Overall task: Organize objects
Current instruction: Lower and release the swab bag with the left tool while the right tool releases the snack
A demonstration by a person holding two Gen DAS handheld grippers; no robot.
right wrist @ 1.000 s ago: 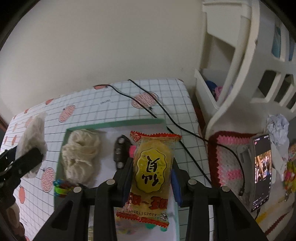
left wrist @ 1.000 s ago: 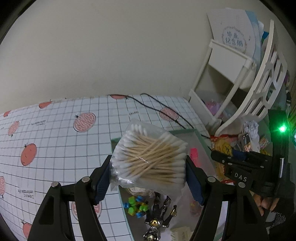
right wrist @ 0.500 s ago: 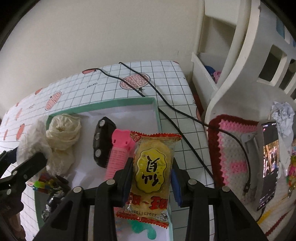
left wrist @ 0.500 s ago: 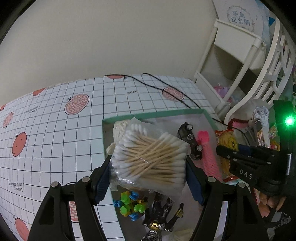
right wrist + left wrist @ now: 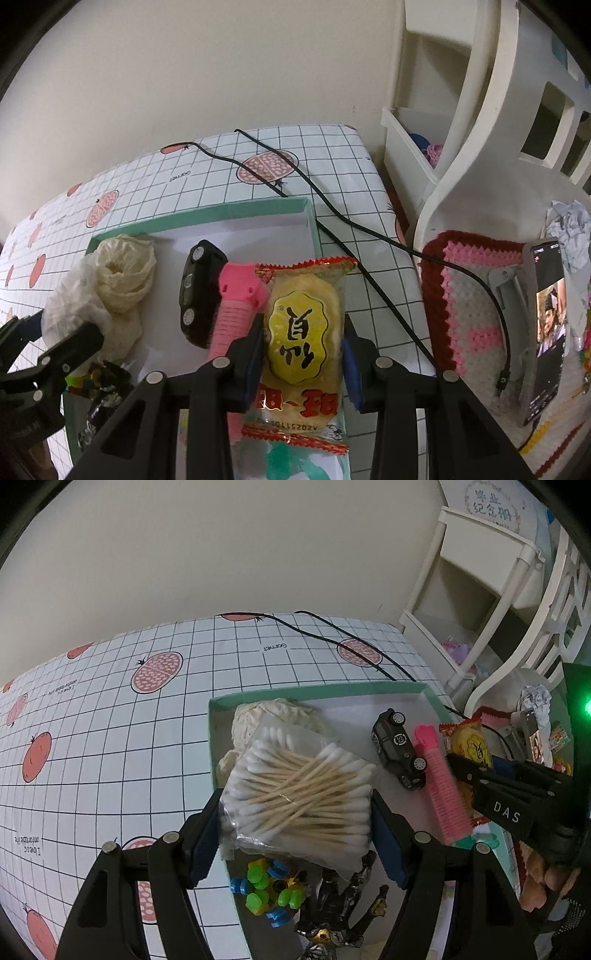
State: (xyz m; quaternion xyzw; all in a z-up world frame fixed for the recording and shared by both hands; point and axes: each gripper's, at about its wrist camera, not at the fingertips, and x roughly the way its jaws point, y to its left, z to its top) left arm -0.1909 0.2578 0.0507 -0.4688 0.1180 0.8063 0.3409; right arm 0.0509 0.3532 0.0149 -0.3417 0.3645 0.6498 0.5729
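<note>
A black cable (image 5: 354,225) crosses the gridded cloth (image 5: 110,738) past my green tray (image 5: 314,694), toward a propped phone (image 5: 546,325). The tray holds a toy car (image 5: 400,753), pink comb (image 5: 439,782), cloth bundle (image 5: 123,273) and beads (image 5: 269,886). Above it, my left gripper (image 5: 295,812) pinches a swab bag (image 5: 299,797); my right gripper (image 5: 304,350) pinches a snack packet (image 5: 304,347).

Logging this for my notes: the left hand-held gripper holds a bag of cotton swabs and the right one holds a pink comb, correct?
Not quite. The right hand-held gripper holds a yellow snack packet, as the right wrist view shows; the pink comb lies in the tray. The left hand-held gripper does hold the cotton swabs.
</note>
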